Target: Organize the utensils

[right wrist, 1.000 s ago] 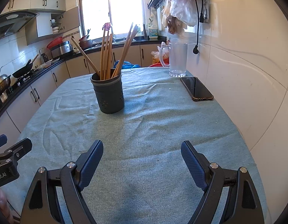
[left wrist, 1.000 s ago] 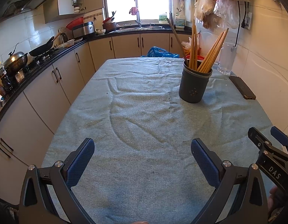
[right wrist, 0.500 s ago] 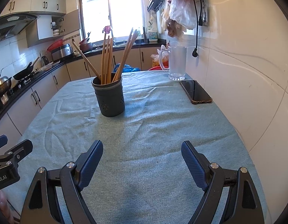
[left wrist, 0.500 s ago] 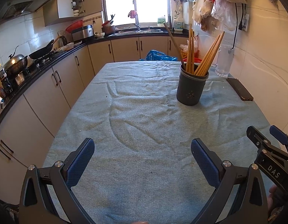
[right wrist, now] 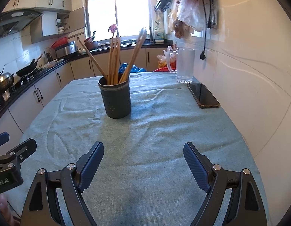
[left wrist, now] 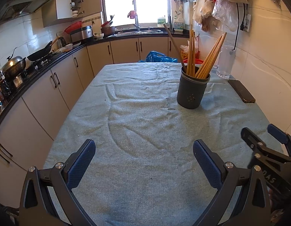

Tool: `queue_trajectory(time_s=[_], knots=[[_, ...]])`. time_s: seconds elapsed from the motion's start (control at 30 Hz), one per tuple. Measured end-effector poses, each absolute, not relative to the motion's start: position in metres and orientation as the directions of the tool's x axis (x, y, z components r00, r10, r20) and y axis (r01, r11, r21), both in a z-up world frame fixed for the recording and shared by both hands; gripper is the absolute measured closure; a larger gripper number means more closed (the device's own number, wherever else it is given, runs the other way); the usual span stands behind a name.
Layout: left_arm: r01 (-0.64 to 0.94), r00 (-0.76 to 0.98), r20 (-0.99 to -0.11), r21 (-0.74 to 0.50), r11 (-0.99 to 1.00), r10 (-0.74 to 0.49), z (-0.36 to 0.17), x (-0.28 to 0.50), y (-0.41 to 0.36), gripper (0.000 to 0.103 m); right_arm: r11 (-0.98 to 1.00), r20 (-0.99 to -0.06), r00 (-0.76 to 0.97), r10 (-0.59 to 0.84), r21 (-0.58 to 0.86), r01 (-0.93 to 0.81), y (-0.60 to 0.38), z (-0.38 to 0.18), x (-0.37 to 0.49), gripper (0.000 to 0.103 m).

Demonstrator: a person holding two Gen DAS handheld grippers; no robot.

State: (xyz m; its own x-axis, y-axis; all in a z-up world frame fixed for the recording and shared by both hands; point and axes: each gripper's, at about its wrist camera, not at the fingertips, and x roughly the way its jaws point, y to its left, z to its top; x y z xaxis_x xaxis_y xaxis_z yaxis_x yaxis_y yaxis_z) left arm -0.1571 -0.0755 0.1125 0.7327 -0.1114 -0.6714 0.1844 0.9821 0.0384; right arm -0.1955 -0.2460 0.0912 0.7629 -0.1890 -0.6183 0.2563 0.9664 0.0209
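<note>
- Chopsticks [left wrist: 204, 56]: wooden, standing bunched and leaning in a dark holder [left wrist: 191, 91], ahead of both hand-held grippers, well apart from them.
- Holder: upright on the towel-covered counter [left wrist: 138, 124].
- Left hand-held gripper [left wrist: 143, 163]: jaws wide, nothing between them, low over the near counter.
- Right hand-held gripper [right wrist: 143, 162]: jaws wide, empty, beside the left one.
- Phone [right wrist: 203, 95]: flat, ahead and right of the right hand-held gripper.
- Glass jug [right wrist: 184, 65]: beyond the phone.

Your wooden chopsticks [right wrist: 115, 60] stand in the dark perforated holder [right wrist: 116, 98] on the towel-covered table [right wrist: 145, 131]; to its right lies the phone [right wrist: 203, 95], with the glass pitcher [right wrist: 184, 66] beyond it.
</note>
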Motion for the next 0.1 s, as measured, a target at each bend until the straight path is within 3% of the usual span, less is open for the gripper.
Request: queue_trajectory(time_s=[0.1], knots=[[0.185, 0.729, -0.676, 0.038, 0.982, -0.111, 0.1105, -0.1521, -0.0757, 0.000, 0.970, -0.633, 0.754, -0.175, 0.021, 0.243, -0.2436, 0.0865, -0.1864, 0.013]])
